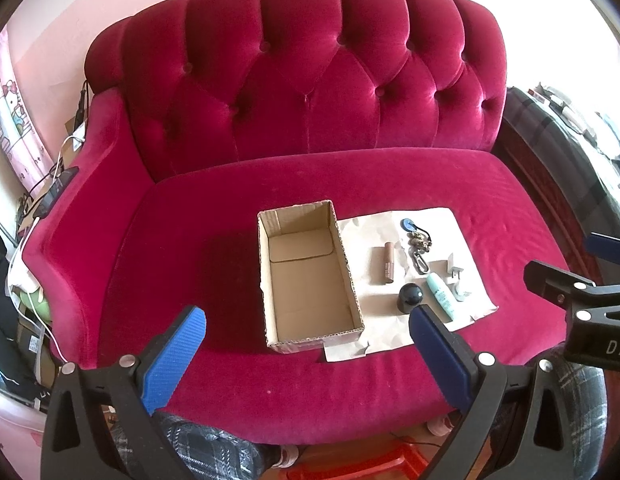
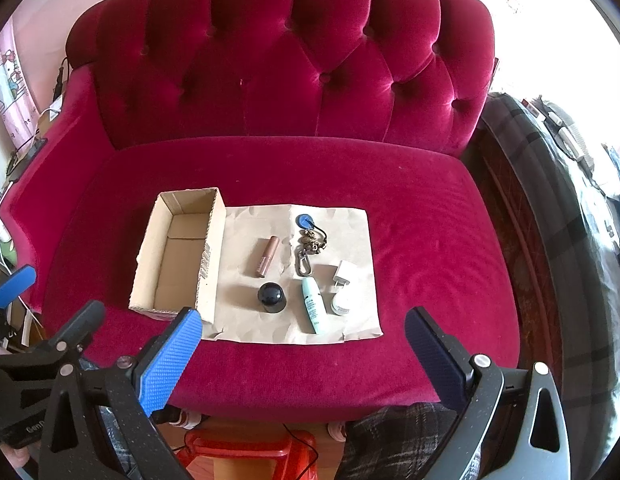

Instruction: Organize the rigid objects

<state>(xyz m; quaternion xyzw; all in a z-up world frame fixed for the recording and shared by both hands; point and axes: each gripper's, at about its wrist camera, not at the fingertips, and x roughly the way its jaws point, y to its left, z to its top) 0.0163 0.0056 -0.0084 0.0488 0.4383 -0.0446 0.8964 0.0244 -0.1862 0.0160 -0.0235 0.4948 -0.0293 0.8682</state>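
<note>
An open empty cardboard box (image 1: 308,280) (image 2: 178,254) stands on the red sofa seat. Right of it, brown paper (image 2: 254,320) holds a brown tube (image 2: 267,255) (image 1: 388,262), a blue-tagged keychain (image 2: 310,242) (image 1: 417,244), a black round bottle (image 2: 272,297) (image 1: 409,298), a pale teal tube (image 2: 313,309) (image 1: 441,295), a white plug (image 2: 343,273) and a small white jar (image 2: 339,303). My left gripper (image 1: 308,354) is open, above the seat's front edge before the box. My right gripper (image 2: 304,356) is open, before the paper.
The red tufted sofa (image 2: 270,80) has a raised left arm (image 1: 70,220). Cables and clutter (image 1: 42,184) lie left of it. A dark plaid-covered surface (image 2: 549,200) stands to the right. A red stool (image 2: 246,452) is below the seat's front.
</note>
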